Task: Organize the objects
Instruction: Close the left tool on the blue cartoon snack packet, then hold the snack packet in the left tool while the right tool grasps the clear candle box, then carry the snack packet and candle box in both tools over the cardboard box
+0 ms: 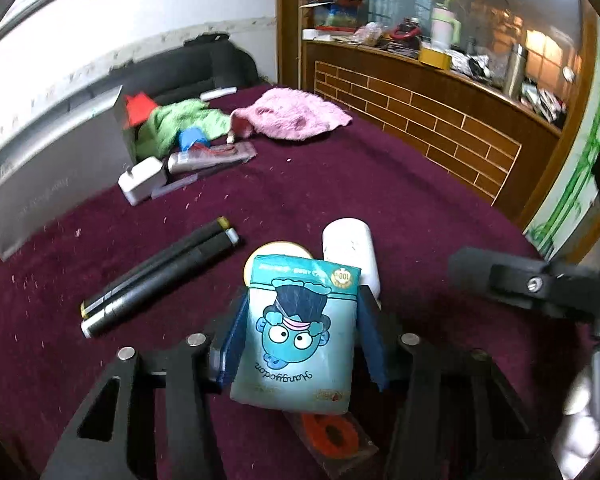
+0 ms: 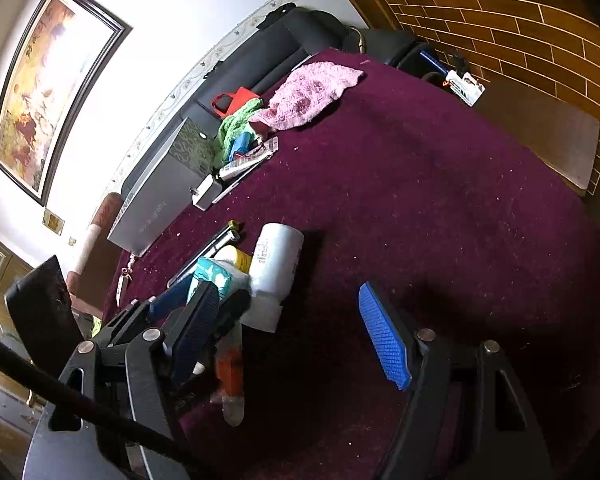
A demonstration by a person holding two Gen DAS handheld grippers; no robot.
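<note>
My left gripper (image 1: 300, 336) is shut on a teal tissue pack (image 1: 300, 328) with a cartoon face, held just above the maroon table cloth (image 1: 380, 184). Behind the pack lie a white bottle (image 1: 350, 248) on its side and a yellow-lidded round tin (image 1: 278, 249). Two black markers (image 1: 160, 276) lie to the left. My right gripper (image 2: 292, 332) is open and empty, its blue pads (image 2: 384, 340) spread wide; it hovers to the right of the left gripper (image 2: 188, 300), the pack (image 2: 216, 276) and the bottle (image 2: 276, 260).
A grey box (image 1: 48, 164), a white charger (image 1: 142, 178), a toothpaste tube (image 1: 208, 158), green cloth (image 1: 172, 124) and a pink towel (image 1: 296, 114) sit at the far side. An orange-marked block (image 1: 332, 436) lies under my left gripper. A brick-patterned wooden counter (image 1: 420, 112) stands to the right.
</note>
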